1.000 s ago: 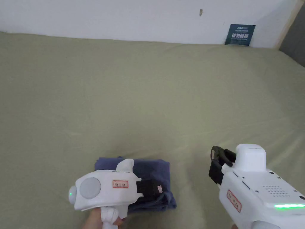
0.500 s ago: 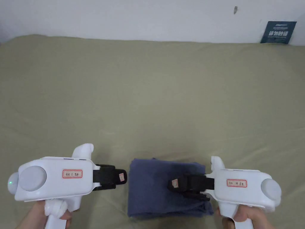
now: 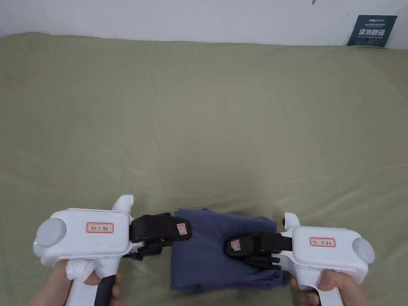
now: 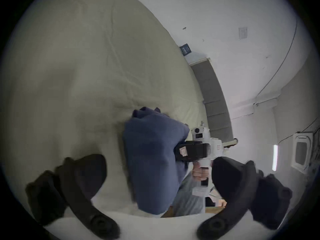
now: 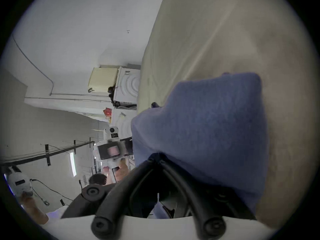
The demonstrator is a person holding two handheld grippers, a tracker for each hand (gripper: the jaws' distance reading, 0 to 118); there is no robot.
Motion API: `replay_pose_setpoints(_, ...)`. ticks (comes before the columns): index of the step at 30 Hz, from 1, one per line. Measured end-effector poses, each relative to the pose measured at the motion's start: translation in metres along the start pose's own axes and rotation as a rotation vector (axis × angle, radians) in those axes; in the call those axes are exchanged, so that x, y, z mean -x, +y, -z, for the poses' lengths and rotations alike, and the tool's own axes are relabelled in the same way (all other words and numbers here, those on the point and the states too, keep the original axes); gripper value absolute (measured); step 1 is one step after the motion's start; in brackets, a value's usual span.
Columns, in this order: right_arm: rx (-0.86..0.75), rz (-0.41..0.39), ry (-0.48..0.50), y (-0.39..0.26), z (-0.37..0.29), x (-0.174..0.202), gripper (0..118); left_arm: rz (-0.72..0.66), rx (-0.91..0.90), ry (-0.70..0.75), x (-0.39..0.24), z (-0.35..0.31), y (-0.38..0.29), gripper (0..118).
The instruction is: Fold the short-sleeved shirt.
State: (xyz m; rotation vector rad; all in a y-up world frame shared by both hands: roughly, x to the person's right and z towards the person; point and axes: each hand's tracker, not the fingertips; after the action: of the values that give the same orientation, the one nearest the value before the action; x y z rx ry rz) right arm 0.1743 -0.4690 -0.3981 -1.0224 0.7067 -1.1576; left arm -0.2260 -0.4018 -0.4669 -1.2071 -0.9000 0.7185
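Now the folded shirt (image 3: 207, 247) lies between the left gripper (image 4: 155, 178)'s spread jaws, the right gripper (image 5: 156, 154)'s clenched on its edge.

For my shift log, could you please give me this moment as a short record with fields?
shirt: blue shirt, folded into a compact rectangle
surface: olive sheet
left gripper: open, fingers spread, at the shirt's left edge
right gripper: shut, tips on the shirt's right side; whether cloth is pinched cannot be told
wall item: dark sign
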Motion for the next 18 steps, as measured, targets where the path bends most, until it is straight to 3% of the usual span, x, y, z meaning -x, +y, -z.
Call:
replay_pose_setpoints(2,-0.002,0.004,0.000,-0.001,0.000,0.000,0,-0.030,0.002,0.003,0.007,0.009,0.002,118)
replay_pose_setpoints(5,-0.005,0.005,-0.002,-0.001,0.001,0.001,0,-0.067,0.007,-0.103,0.009,0.030,0.001,117)
replay_pose_setpoints(7,-0.010,0.013,0.000,-0.001,0.001,0.001,0,-0.056,0.007,-0.079,0.005,0.042,0.002,117)
replay_pose_setpoints(9,-0.017,0.017,-0.002,-0.002,0.001,0.001,0,-0.019,0.005,-0.046,-0.004,0.044,-0.002,107)
replay_pose_setpoints(10,-0.020,0.017,-0.004,-0.003,0.000,0.003,0,-0.009,-0.006,0.004,-0.006,0.041,-0.002,91)
replay_pose_setpoints(11,-0.027,0.014,-0.019,-0.003,0.000,0.006,0,0.000,-0.010,0.041,-0.008,0.039,-0.002,47)
replay_pose_setpoints(12,-0.041,0.004,-0.046,-0.003,-0.002,0.010,0,0.028,-0.018,0.155,-0.008,0.038,-0.002,33)
replay_pose_setpoints(14,-0.055,-0.072,-0.165,-0.007,-0.007,0.029,0,0.004,0.013,0.091,-0.006,0.037,-0.005,33)
replay_pose_setpoints(18,-0.239,-0.394,-0.371,-0.030,-0.038,0.094,0,0.038,0.003,0.129,-0.021,0.035,-0.005,33)
